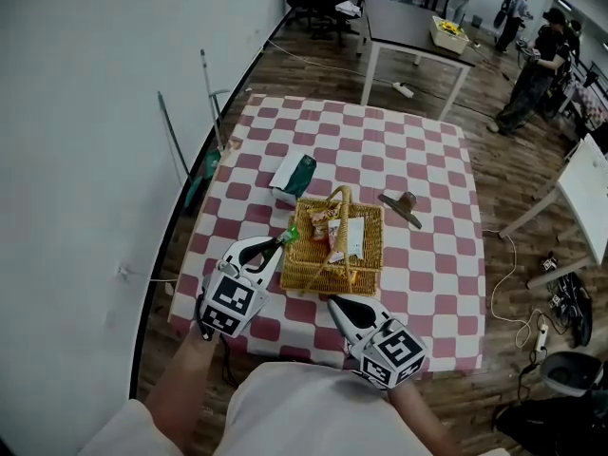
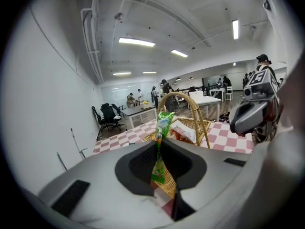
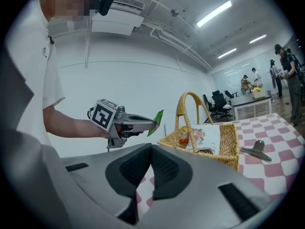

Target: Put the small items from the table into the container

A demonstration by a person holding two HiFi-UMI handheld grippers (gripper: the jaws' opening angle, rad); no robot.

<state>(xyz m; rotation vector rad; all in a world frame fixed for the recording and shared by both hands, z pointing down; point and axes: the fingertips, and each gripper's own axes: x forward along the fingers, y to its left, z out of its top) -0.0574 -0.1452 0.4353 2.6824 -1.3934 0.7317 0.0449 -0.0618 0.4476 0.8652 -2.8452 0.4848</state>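
Observation:
A wicker basket (image 1: 306, 272) with a tall handle stands mid-table on the red-and-white checked cloth (image 1: 427, 160). Snack packets (image 1: 340, 236) lie inside it. My left gripper (image 1: 281, 243) is shut on a thin green packet (image 1: 291, 235), held in the air by the basket's near-left corner. In the left gripper view the green packet (image 2: 161, 144) stands upright between the jaws, with the basket (image 2: 202, 128) just beyond. From the right gripper view, the left gripper (image 3: 148, 123) holds the packet (image 3: 156, 121) left of the basket (image 3: 229, 144). My right gripper (image 1: 335, 303) is shut and empty, just in front of the basket.
A green-and-white pouch (image 1: 293, 177) lies on the cloth behind the basket. A dark clip (image 1: 403, 206) lies to the basket's right. A white wall runs along the left, with poles (image 1: 180, 155) leaning on it. Other tables and people stand far back.

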